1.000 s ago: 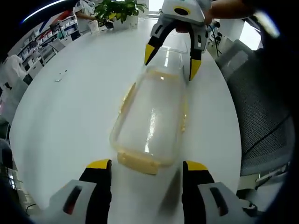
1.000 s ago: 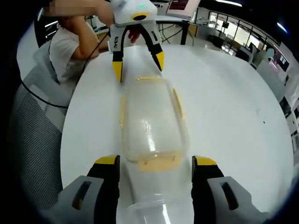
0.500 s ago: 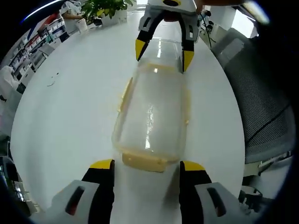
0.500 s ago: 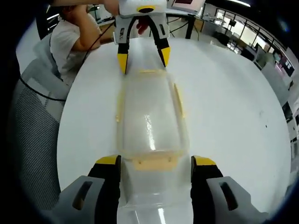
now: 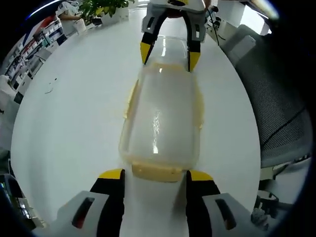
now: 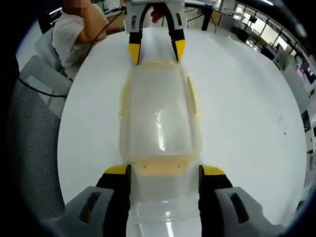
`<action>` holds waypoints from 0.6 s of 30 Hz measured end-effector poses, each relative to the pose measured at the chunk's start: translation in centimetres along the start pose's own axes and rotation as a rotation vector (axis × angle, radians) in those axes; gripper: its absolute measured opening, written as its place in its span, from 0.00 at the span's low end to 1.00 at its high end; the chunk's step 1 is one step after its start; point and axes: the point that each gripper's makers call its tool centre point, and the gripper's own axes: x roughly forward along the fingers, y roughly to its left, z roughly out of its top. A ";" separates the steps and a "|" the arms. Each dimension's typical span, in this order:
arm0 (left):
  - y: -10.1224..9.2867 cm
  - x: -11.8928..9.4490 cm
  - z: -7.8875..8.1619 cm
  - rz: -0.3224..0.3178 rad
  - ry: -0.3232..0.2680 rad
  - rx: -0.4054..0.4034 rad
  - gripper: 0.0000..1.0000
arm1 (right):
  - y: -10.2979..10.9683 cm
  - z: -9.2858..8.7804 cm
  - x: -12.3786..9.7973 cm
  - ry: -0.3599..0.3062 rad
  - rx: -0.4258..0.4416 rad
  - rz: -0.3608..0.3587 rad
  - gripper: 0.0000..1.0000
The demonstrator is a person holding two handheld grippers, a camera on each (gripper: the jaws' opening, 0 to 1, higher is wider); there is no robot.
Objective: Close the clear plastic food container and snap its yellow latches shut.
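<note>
The clear plastic food container (image 5: 160,113) lies lengthwise on the white table with its lid on. Yellow latches run along its sides (image 5: 130,101) and ends. My left gripper (image 5: 155,175) is open, and its yellow-tipped jaws straddle the near end latch (image 5: 157,172). At the far end my right gripper (image 5: 169,55) straddles the other end. In the right gripper view the container (image 6: 160,113) runs away from my open right gripper (image 6: 164,170), whose jaws flank the end latch (image 6: 162,168). The left gripper (image 6: 157,51) stands at the far end there.
The round white table (image 5: 74,108) has bare room on both sides of the container. A grey mesh chair (image 5: 276,98) stands at its edge. A person in a pale shirt (image 6: 74,34) sits by another mesh chair (image 6: 34,113). A potted plant (image 5: 101,7) stands at the far rim.
Both grippers have drawn in toward the container's two ends, so each end latch now lies between a pair of jaw tips. The container looks more squarely lined up between them.
</note>
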 end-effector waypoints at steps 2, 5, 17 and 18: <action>0.0 0.2 -0.2 -0.004 0.014 0.015 0.42 | 0.1 0.0 0.1 0.011 -0.004 0.009 0.48; -0.1 0.3 0.0 -0.008 0.013 0.025 0.40 | 0.1 0.2 0.2 0.016 -0.010 0.007 0.44; -0.3 0.6 0.0 -0.026 0.031 0.063 0.34 | -0.1 0.1 0.4 0.059 -0.034 0.005 0.38; -0.3 0.6 0.0 -0.026 0.031 0.059 0.34 | -0.1 0.1 0.3 0.060 -0.031 0.007 0.38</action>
